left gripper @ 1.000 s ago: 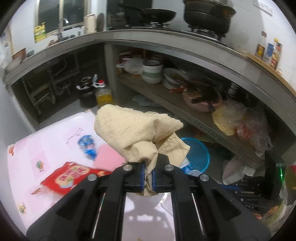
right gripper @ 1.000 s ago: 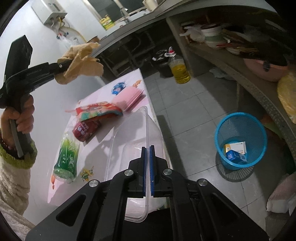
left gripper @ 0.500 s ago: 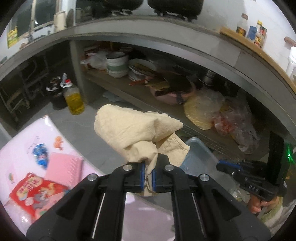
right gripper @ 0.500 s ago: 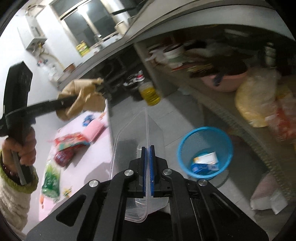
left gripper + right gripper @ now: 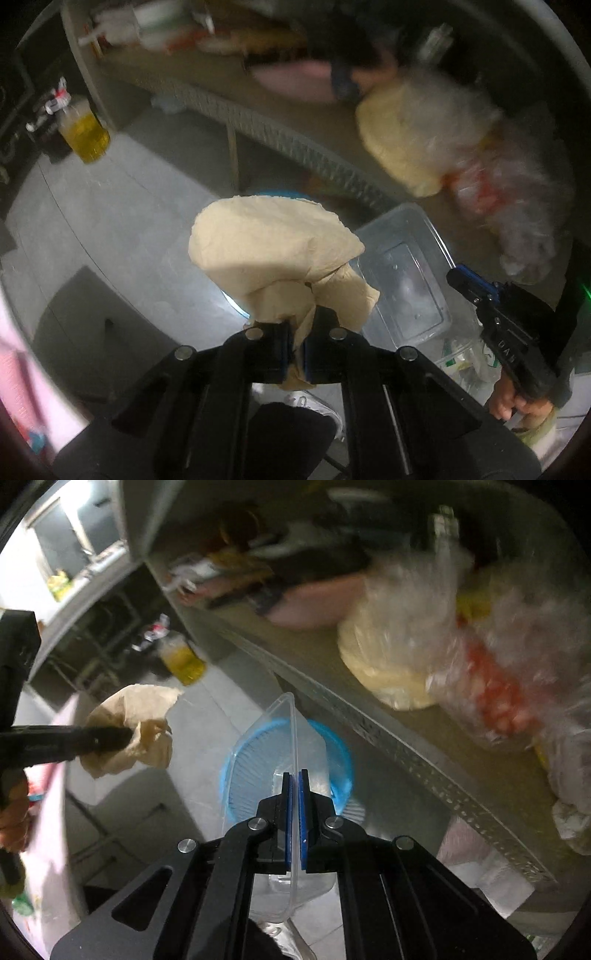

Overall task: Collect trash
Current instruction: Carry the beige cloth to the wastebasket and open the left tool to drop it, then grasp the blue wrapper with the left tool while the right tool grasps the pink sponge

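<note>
Both hands had swung off the pink table (image 5: 14, 373) and down toward the floor (image 5: 122, 206), so the blue bin (image 5: 332, 749), far off a second before, now lay right below them. The napkin (image 5: 273, 254), a crumpled beige wad, bulged above the left tongs (image 5: 298, 350), which pinched its lower fold; it hung over the bin and hid nearly all of it in the left view. The clear tub (image 5: 291, 775), thin and see-through, stood on edge in the right tongs (image 5: 295, 812), pressed tight on its rim, with the bin showing through it. Around them were an oil jug (image 5: 86, 136) on the floor and a shelf (image 5: 388, 723) close by with a pink bowl (image 5: 314, 602) and blurred plastic bags (image 5: 487, 672).
</note>
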`<state>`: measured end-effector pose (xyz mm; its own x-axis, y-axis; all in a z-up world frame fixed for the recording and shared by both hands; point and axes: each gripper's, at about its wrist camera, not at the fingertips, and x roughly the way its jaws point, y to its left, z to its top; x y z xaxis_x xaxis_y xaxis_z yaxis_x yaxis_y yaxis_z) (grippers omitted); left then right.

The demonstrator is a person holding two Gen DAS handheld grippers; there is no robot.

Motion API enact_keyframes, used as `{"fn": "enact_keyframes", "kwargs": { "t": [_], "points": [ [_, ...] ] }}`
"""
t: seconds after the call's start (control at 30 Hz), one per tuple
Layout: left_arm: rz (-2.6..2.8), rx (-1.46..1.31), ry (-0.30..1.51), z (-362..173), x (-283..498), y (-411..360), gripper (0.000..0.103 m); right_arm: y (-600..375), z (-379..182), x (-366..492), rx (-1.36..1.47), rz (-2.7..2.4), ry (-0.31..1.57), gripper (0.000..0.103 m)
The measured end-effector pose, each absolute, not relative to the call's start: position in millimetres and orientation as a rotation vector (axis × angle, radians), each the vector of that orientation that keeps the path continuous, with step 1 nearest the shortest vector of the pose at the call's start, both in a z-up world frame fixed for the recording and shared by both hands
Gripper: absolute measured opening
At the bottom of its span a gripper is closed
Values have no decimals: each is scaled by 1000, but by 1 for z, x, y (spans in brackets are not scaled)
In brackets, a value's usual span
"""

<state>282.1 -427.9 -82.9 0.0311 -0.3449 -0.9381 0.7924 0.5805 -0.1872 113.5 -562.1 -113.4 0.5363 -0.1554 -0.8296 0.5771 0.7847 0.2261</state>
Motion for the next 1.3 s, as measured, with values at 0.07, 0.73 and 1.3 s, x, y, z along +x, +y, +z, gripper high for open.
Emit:
{"fn": "enact_keyframes", "kwargs": {
  "t": [0.07,0.73,1.3],
  "points": [
    [-898,460,1303,-109,288,-444,5,-565,-132,127,514,-472,934,3],
    [-858,423,1382,-156,328,-474,53,-560,-216,166,505,-607,963,25],
    [-832,321,1072,-10,283,-335,56,-508,-131,120,358,-418,889,45]
  ]
}}
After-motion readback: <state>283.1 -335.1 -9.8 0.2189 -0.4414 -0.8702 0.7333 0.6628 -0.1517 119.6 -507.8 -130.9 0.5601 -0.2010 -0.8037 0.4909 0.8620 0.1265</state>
